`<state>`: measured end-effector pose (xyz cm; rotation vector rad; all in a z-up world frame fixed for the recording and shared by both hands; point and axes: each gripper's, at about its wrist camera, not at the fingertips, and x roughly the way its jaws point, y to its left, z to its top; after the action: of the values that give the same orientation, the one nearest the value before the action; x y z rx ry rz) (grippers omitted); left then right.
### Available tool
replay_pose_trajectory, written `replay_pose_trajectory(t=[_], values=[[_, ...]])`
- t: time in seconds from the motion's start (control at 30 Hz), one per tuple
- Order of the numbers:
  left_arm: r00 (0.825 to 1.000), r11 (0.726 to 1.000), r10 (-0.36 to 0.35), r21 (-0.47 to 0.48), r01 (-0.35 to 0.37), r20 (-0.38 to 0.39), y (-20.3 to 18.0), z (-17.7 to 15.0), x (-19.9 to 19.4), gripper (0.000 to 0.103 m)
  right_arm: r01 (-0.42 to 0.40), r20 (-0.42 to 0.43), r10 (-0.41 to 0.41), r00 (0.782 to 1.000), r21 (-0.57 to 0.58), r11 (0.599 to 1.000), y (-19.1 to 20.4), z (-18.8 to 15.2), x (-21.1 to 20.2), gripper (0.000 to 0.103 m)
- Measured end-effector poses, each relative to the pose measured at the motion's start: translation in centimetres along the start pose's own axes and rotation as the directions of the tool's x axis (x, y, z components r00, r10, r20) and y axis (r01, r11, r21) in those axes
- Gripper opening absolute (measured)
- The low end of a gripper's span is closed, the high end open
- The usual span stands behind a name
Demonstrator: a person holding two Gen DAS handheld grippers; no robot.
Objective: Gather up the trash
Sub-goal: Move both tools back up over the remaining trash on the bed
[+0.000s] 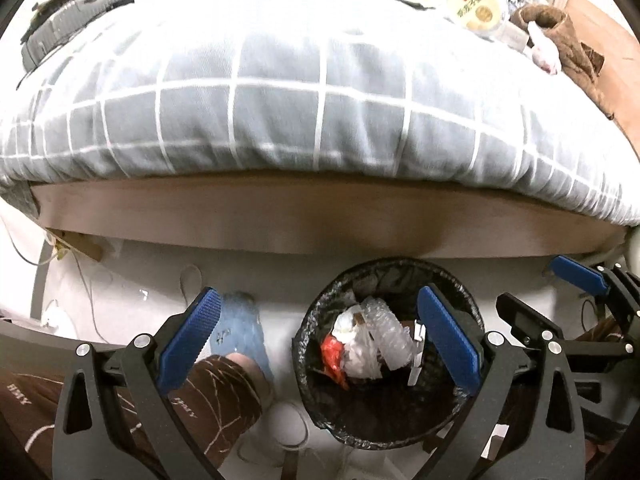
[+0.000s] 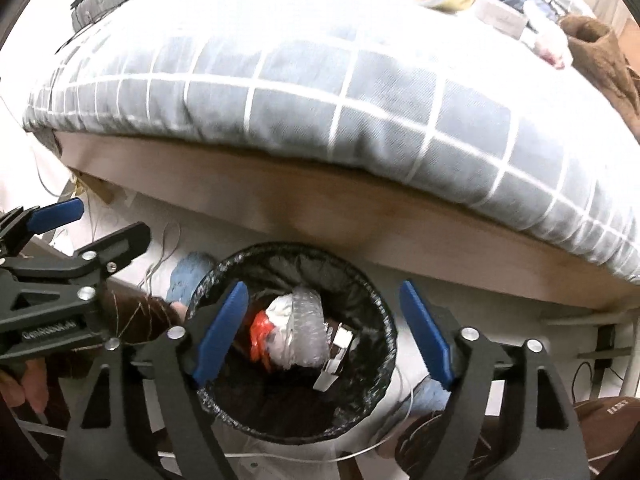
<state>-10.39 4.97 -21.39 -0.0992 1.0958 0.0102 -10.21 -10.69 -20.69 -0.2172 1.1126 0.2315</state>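
Observation:
A round black bin (image 1: 384, 265) with a black liner stands on the pale floor by the bed frame. Inside it lie clear bubble plastic (image 1: 386, 330), a crumpled white bag (image 1: 356, 360), a red scrap (image 1: 334, 354) and a white strip (image 1: 416, 356). My left gripper (image 1: 319, 296) hangs open over the bin's left rim, with nothing between its fingers. The right gripper (image 2: 323, 288) stands open directly above the bin (image 2: 296, 249), apart from the bubble plastic (image 2: 304, 320) and the red scrap (image 2: 260, 334) below. Each gripper also shows in the other's view: the right gripper (image 1: 536, 292) and the left gripper (image 2: 108, 220).
A bed with a grey checked duvet (image 1: 280, 112) fills the space above the bin. A round yellow-labelled cup (image 1: 476, 4), a brown plush item (image 1: 560, 28) and a small pink-white thing (image 1: 544, 54) lie on it. The person's blue slipper (image 1: 240, 328) and brown trouser leg (image 1: 216, 392) are left of the bin; cables trail on the floor.

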Motion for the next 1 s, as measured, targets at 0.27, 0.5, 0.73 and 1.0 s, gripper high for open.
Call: replay_pose_trajectory(t=[0.27, 0.5, 0.73, 1.0], values=[[0.997, 1.0, 0.004, 0.016, -0.006, 0.08, -0.3, 1.0, -2.7, 0.097, 0.044, 0.125, -0.049, 0.991, 0.037, 0.998, -1.5, 1.1, -3.2, 0.091], [0.988, 1.0, -0.014, 0.025, 0.01, 0.153, -0.8, 2.3, -4.7, 0.097, 0.08, 0.253, -0.105, 0.962, 0.107, 0.991, -3.6, 2.3, -6.5, 0.095], [0.975, 1.0, -0.026, 0.021, 0.021, 0.222, -2.0, 4.8, -5.5, 0.097, 0.092, 0.305, -0.142, 0.942, 0.172, 0.981, -6.1, 3.9, -7.6, 0.095], [0.967, 0.999, -0.033, 0.024, 0.028, 0.251, -3.4, 8.4, -4.7, 0.097, 0.098, 0.342, -0.17, 0.924, 0.218, 0.971, -8.6, 6.1, -7.8, 0.095]])
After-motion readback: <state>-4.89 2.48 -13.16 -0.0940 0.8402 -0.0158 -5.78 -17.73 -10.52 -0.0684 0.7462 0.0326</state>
